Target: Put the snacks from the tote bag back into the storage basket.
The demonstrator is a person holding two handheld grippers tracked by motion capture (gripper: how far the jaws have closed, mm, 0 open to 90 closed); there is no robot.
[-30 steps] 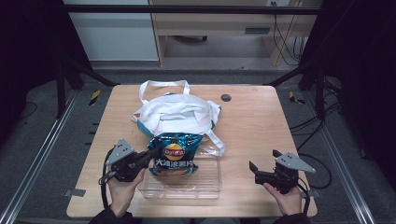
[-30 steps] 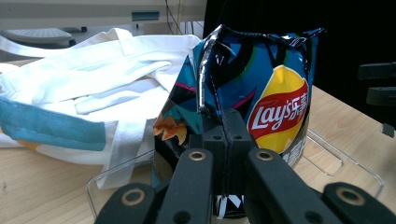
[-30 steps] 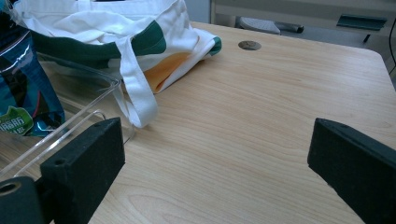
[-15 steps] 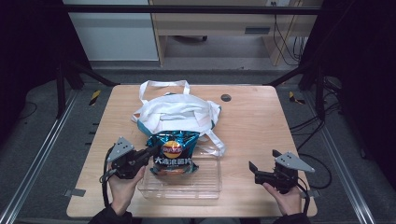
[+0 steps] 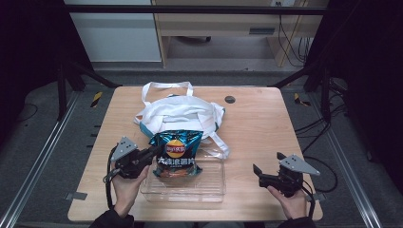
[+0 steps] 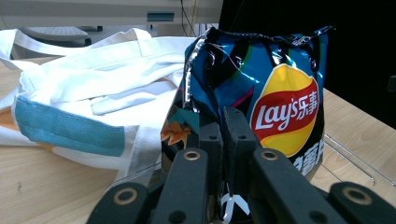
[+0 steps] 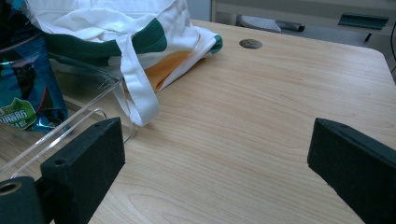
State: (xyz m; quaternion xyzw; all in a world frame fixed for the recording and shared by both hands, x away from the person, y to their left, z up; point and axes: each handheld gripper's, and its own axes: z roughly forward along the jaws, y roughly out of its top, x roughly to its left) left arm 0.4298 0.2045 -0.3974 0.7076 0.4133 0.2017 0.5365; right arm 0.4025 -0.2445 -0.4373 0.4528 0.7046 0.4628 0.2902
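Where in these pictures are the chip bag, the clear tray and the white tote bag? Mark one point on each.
chip bag (image 5: pixel 177 148): high view, on its yellow and red logo.
clear tray (image 5: pixel 211 183): high view, on its bare floor right of the bag.
white tote bag (image 5: pixel 178 111): high view, on its folded cloth body.

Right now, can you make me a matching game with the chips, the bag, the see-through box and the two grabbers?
Things:
1. chip bag
2. tote bag
3. clear tray
4. right gripper

States:
A. open, holding nothing
B. see-through, sitting on the table
C. white cloth with handles, lying behind the tray
D. blue, pinched by the left gripper

Pairs: 1-D, 2-C, 3-B, 4-A
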